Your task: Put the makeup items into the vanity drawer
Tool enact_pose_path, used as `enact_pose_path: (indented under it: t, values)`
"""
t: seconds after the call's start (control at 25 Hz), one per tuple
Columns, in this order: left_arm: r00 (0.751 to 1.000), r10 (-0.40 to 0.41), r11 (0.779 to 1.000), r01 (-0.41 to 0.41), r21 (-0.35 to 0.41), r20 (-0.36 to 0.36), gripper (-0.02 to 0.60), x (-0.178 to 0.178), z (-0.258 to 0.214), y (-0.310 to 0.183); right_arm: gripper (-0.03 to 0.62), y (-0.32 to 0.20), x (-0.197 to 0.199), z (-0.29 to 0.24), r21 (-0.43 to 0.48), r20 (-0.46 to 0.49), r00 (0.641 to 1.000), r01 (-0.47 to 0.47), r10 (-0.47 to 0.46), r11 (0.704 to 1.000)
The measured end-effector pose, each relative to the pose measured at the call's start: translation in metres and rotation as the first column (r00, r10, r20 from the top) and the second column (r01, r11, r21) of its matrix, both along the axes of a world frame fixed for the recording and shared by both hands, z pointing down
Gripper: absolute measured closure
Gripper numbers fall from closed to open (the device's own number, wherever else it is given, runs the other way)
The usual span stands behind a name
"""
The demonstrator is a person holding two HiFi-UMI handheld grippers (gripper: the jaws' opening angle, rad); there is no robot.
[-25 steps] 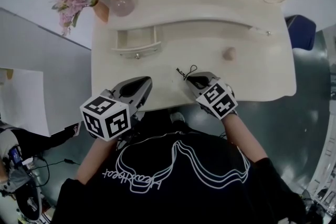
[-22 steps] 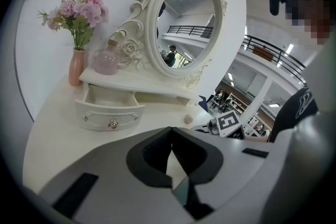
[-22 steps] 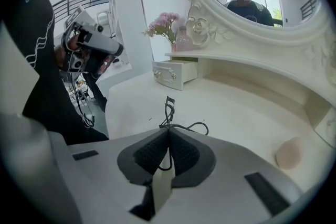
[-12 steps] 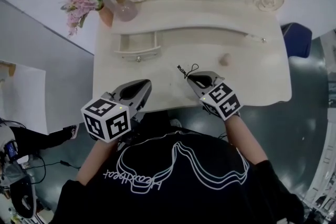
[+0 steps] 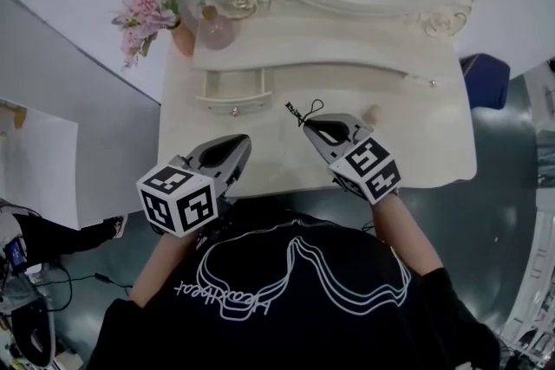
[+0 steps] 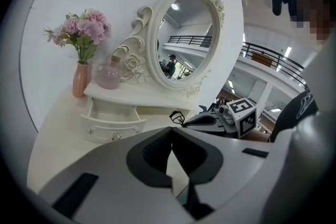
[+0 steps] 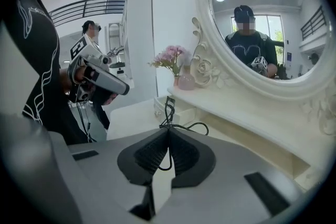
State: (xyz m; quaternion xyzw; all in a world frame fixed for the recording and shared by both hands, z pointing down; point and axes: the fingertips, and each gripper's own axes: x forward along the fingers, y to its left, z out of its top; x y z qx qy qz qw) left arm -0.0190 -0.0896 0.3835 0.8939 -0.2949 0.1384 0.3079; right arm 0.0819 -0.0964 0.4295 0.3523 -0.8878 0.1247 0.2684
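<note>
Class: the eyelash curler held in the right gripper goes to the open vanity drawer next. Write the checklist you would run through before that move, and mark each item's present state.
1. Grip: right gripper shut on the eyelash curler, which sits between the pads: ok.
2. Target: drawer pulled open, and it looks empty inside: ok.
3. Path: only bare tabletop between curler and drawer: ok.
4. Other hand: left gripper shut and empty, near the table's front edge and off that path: ok.
5. Leftover: small beige item lies on the tabletop, not in the drawer: not ok.
6. Curler fits the drawer: cannot tell.
</note>
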Motion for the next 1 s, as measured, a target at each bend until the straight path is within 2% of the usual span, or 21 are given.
enact_pose_path:
  t: [0.44,1.0]
  values:
    - [1.000,-0.005,1.000,0.005,-0.013,-0.005,0.578,-0.043,-0.008,-0.051,0.579,-0.054,-0.047,-0.025,0.008,0.007,1.000,0.011,-0.011,1.000]
    - [0.999,-0.041,0.999,0.040,-0.025,-0.019,0.578,-0.085,0.003,-0.094,0.579,-0.096,-0.111,-0.006,-0.051,-0.072,0.986,0.149,-0.152,0.988]
